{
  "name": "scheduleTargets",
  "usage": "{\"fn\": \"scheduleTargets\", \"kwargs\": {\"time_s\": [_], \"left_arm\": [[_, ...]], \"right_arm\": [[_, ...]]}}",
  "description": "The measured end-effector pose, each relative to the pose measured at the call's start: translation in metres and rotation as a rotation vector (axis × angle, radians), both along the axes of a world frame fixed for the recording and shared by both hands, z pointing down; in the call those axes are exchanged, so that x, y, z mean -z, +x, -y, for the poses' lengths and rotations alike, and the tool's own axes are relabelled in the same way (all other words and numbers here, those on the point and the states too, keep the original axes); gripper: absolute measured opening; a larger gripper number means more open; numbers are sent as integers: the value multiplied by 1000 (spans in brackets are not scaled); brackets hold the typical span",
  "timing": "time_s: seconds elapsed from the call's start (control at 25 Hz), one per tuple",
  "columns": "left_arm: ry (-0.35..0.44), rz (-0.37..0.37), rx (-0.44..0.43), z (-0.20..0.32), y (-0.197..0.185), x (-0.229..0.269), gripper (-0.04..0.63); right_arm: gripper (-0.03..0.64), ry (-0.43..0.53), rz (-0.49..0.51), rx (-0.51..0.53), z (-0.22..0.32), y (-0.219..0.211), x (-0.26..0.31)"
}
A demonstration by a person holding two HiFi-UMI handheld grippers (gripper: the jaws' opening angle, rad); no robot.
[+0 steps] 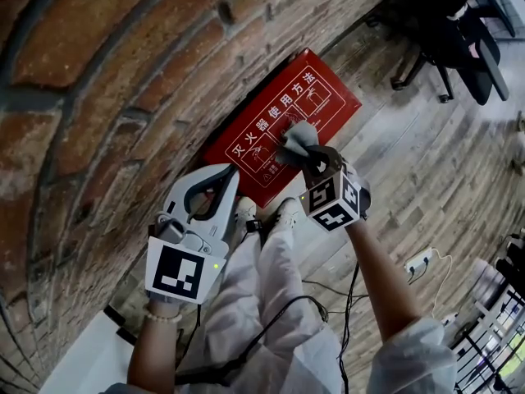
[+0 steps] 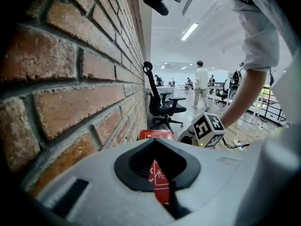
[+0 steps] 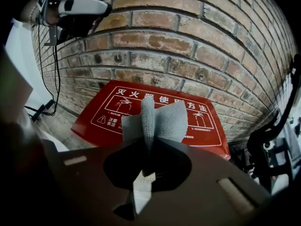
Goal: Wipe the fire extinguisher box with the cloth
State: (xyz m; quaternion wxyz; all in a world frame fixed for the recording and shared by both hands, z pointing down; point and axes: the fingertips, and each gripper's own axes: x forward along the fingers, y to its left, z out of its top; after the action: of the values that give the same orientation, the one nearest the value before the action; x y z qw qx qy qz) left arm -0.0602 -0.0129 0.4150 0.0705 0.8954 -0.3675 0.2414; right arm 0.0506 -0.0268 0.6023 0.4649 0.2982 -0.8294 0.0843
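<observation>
Where the red fire extinguisher box (image 1: 261, 125) is set against the base of the brick wall (image 1: 123, 72), the grey cloth (image 3: 160, 120) is held over its printed face, clamped in the right gripper (image 3: 147, 150); the left gripper (image 1: 221, 177) is held nearer, jaws together on nothing

Brick wall (image 1: 98, 97) behind box (image 1: 328, 97), chair (image 1: 459, 31) beyond

We see the cloth (image 3: 157, 121) as coarse, matt grey weave; the fire extinguisher box (image 3: 94, 126) looks smooth and red with a faint sheen. The brick wall (image 3: 188, 41) is rough and matt, the floor (image 1: 426, 162) planked wood.
</observation>
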Motion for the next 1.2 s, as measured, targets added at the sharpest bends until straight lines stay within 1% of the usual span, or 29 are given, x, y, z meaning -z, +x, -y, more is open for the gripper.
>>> {"fn": "scheduleTargets", "kwargs": {"time_s": [0.4,0.76,1.2], "left_arm": [[0,1,-6,-6,-5,-3,-2],[-9,-4,6,-8,-11,-6,-2],[-10,-7,7,-11,-13,-9,-2]], "right_arm": [[18,-20,41,70,-32,-36,1],[18,-42,80,178,-65,-74,3],[18,-70,133,236,-95,-98,3]]}}
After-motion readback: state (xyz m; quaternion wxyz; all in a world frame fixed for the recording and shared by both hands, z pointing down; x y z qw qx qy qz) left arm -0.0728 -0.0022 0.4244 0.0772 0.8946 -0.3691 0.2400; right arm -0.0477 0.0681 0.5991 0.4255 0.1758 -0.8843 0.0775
